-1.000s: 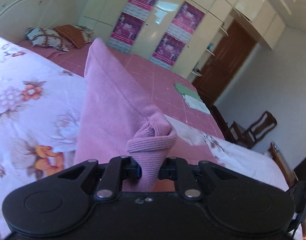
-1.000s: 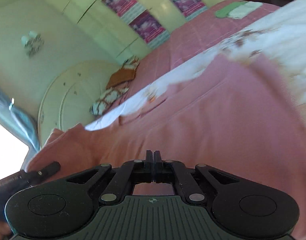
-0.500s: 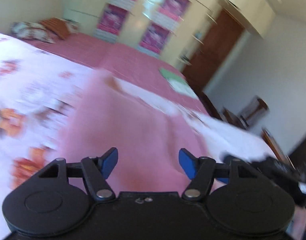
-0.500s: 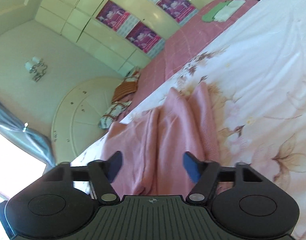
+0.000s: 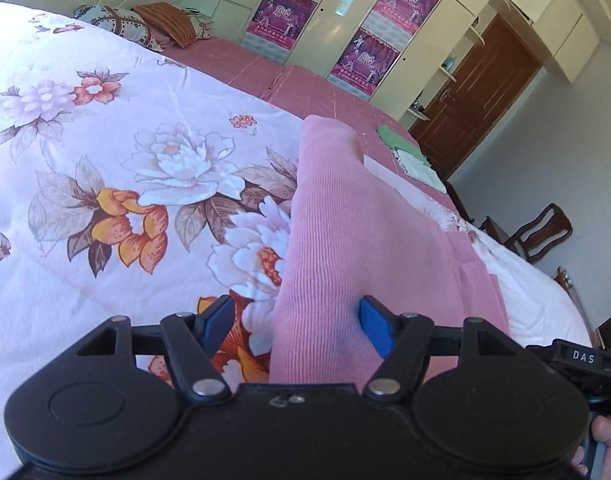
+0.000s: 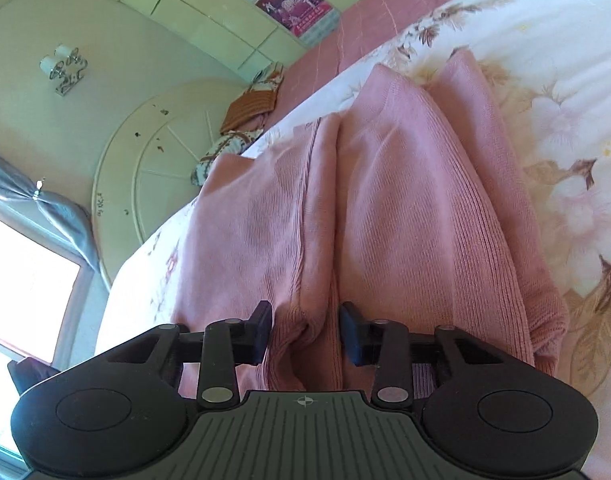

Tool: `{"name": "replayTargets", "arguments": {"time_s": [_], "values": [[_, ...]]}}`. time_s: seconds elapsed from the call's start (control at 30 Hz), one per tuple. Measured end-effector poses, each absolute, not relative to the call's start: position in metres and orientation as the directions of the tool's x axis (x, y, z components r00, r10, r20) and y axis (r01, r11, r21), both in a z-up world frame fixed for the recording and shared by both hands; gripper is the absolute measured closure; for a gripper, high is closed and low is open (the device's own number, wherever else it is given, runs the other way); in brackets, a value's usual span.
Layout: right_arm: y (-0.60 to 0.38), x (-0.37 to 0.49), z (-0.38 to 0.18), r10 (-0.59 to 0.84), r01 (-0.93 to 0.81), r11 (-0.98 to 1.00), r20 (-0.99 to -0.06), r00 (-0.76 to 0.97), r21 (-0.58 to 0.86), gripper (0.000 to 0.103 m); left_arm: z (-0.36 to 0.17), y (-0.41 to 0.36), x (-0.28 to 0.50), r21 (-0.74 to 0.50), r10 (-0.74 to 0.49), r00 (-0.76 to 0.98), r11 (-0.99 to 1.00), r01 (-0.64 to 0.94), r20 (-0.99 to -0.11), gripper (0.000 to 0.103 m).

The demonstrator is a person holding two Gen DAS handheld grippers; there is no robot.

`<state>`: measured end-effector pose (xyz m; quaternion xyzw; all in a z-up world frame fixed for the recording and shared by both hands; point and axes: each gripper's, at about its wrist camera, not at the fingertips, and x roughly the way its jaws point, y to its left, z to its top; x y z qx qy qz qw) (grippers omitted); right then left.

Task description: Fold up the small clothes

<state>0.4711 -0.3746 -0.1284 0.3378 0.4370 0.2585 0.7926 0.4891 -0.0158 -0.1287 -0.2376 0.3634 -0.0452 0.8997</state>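
Observation:
A pink ribbed knit garment [image 5: 345, 232] lies in long folds on the floral bedspread [image 5: 105, 160]. My left gripper [image 5: 297, 330] is open, its blue pads on either side of the garment's near end, not closed on it. In the right wrist view the same pink garment [image 6: 385, 208] lies in several lengthwise folds. My right gripper [image 6: 305, 330] is open, its jaws straddling a raised fold at the near edge without pinching it. The other gripper's black body [image 5: 581, 360] shows at the left wrist view's right edge.
A pink bedsheet [image 5: 305, 88] covers the far bed, with pillows [image 5: 145, 24] by the round headboard [image 6: 153, 152]. Folded green and white cloths [image 5: 409, 156] lie at the far corner. Wardrobes with posters, a brown door [image 5: 477, 96] and wooden chairs [image 5: 541, 232] stand beyond.
Both grippers were shut on the pink garment a second ago, holding it up. They opened and let it drop onto the bedspread, and now sit low over its near end.

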Motion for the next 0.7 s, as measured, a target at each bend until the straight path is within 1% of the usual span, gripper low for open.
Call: {"name": "replayTargets", "arguments": {"time_s": [0.03, 0.07, 0.1, 0.17, 0.2, 0.23, 0.3, 0.37, 0.43, 0.5, 0.57, 0.63, 0.7], "values": [[-0.374, 0.472, -0.128, 0.709, -0.114, 0.633, -0.513, 0.484, 0.766, 0.065, -0.126, -0.011, 0.488, -0.49, -0.264, 0.749, 0.867, -0.093, -0.608, 0.035], [-0.372, 0.476, -0.129, 0.711, -0.116, 0.634, -0.517, 0.477, 0.765, 0.065, -0.125, -0.006, 0.487, -0.512, -0.265, 0.761, 0.853, -0.101, -0.593, 0.037], [-0.368, 0.478, -0.128, 0.707, -0.123, 0.645, -0.529, 0.469, 0.754, 0.065, -0.126, -0.002, 0.491, -0.517, -0.254, 0.763, 0.847, -0.12, -0.594, 0.038], [-0.357, 0.481, -0.126, 0.692, -0.151, 0.679, -0.557, 0.46, 0.718, 0.065, -0.129, -0.003, 0.499, -0.487, -0.255, 0.739, 0.866, -0.111, -0.623, 0.035], [-0.353, 0.481, -0.123, 0.682, -0.175, 0.696, -0.566, 0.464, 0.696, 0.067, -0.132, -0.005, 0.504, -0.471, -0.265, 0.718, 0.877, -0.098, -0.643, 0.034], [-0.347, 0.48, -0.121, 0.671, -0.193, 0.714, -0.578, 0.465, 0.673, 0.084, -0.135, -0.006, 0.509, -0.468, -0.277, 0.701, 0.879, -0.092, -0.657, 0.034], [-0.338, 0.475, -0.114, 0.636, -0.233, 0.756, -0.601, 0.484, 0.612, 0.09, -0.134, -0.008, 0.512, -0.469, -0.282, 0.699, 0.879, -0.086, -0.658, 0.037], [-0.328, 0.465, -0.099, 0.6, -0.301, 0.795, -0.611, 0.516, 0.526, 0.092, -0.127, -0.015, 0.512, -0.449, -0.277, 0.7, 0.891, -0.07, -0.658, 0.041], [-0.328, 0.454, -0.078, 0.566, -0.351, 0.823, -0.599, 0.566, 0.446, 0.092, -0.121, -0.025, 0.512, -0.459, -0.304, 0.692, 0.888, -0.043, -0.655, 0.041], [-0.335, 0.444, -0.06, 0.541, -0.368, 0.841, -0.588, 0.602, 0.396, 0.092, -0.116, -0.043, 0.514, -0.443, -0.322, 0.68, 0.897, -0.005, -0.659, 0.041], [-0.347, 0.43, -0.046, 0.508, -0.379, 0.861, -0.575, 0.641, 0.339, 0.092, -0.114, -0.064, 0.514, -0.401, -0.322, 0.669, 0.915, 0.039, -0.67, 0.039], [-0.361, 0.42, -0.052, 0.458, -0.351, 0.889, -0.603, 0.653, 0.294, 0.092, -0.12, -0.088, 0.518, -0.31, -0.283, 0.632, 0.948, 0.07, -0.721, 0.038], [-0.376, 0.423, -0.081, 0.441, -0.296, 0.898, -0.662, 0.606, 0.327, 0.092, -0.132, -0.098, 0.519, -0.289, -0.273, 0.613, 0.954, 0.076, -0.742, 0.036]]}}
